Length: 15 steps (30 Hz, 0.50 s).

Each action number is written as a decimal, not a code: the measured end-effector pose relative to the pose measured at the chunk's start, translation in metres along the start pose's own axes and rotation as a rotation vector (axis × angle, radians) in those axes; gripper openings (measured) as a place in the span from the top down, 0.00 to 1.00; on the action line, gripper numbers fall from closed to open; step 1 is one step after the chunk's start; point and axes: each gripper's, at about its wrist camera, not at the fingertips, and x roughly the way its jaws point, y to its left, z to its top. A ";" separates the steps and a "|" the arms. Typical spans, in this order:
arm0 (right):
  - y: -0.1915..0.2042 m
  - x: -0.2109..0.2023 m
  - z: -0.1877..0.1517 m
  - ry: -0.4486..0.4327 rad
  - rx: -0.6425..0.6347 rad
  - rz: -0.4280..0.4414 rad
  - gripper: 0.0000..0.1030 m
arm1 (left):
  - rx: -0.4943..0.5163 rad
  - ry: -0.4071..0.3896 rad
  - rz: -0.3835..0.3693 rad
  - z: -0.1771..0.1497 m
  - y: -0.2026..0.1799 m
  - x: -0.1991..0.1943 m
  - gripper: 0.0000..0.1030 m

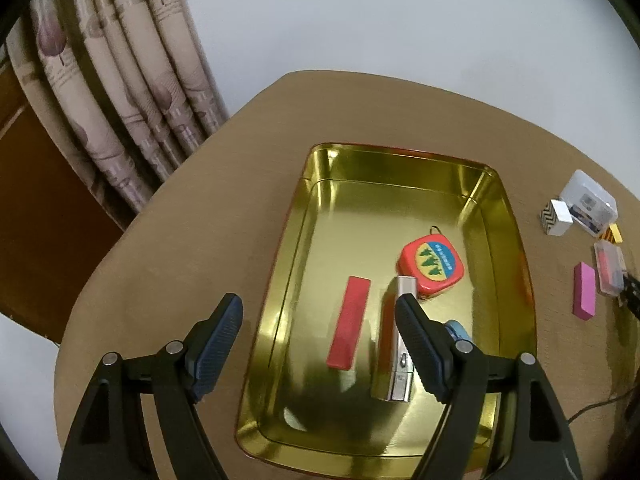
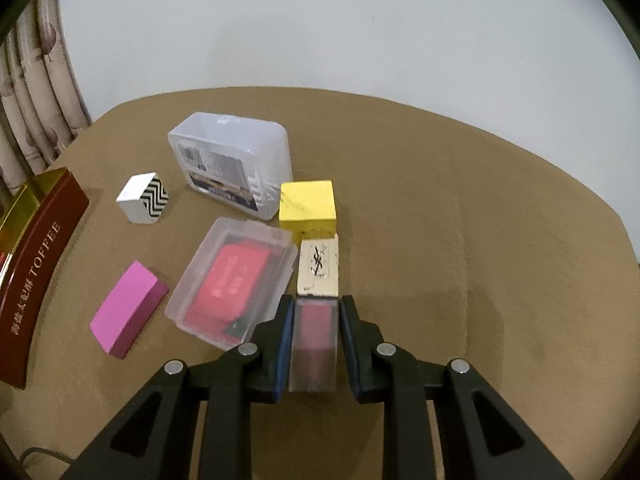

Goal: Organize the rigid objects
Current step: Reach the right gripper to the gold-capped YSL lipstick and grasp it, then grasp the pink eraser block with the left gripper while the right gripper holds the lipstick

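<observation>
Jaws of the left gripper [image 1: 319, 312] stand wide and empty above the gold metal tray [image 1: 516, 240], while the right gripper [image 2: 314, 312] has its jaws closed against a clear-cased lipstick with a gold cap [image 2: 316, 304] lying on the brown table [image 2: 480, 240]. Only the left wrist view shows the tray's inside: one red bar [image 1: 349, 322], one silver stapler [image 1: 396, 356], one red tape measure [image 1: 432, 266] and one partly hidden blue item [image 1: 458, 330]. Only the right wrist view shows clearly one yellow block [image 2: 307, 206], one pink block [image 2: 128, 314], one zigzag-patterned cube [image 2: 143, 197] and two clear plastic boxes [image 2: 232, 168] [image 2: 234, 282].
</observation>
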 end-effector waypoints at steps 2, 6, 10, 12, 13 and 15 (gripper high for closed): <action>-0.003 -0.002 -0.004 -0.020 0.000 0.007 0.78 | 0.029 -0.004 -0.001 -0.001 -0.010 -0.002 0.26; -0.006 -0.007 -0.014 -0.041 -0.016 0.007 0.80 | 0.067 0.003 -0.028 -0.003 -0.030 -0.006 0.26; -0.010 -0.018 -0.033 -0.049 -0.023 0.009 0.80 | 0.124 -0.009 -0.048 -0.006 -0.060 -0.018 0.26; -0.013 -0.024 -0.042 -0.050 -0.025 0.007 0.80 | 0.149 -0.010 -0.070 -0.008 -0.076 -0.025 0.26; -0.011 -0.026 -0.044 -0.049 -0.023 0.005 0.80 | 0.160 -0.003 -0.095 -0.009 -0.086 -0.027 0.26; -0.013 -0.031 -0.051 -0.047 -0.029 0.000 0.80 | 0.178 0.017 -0.135 -0.012 -0.104 -0.030 0.26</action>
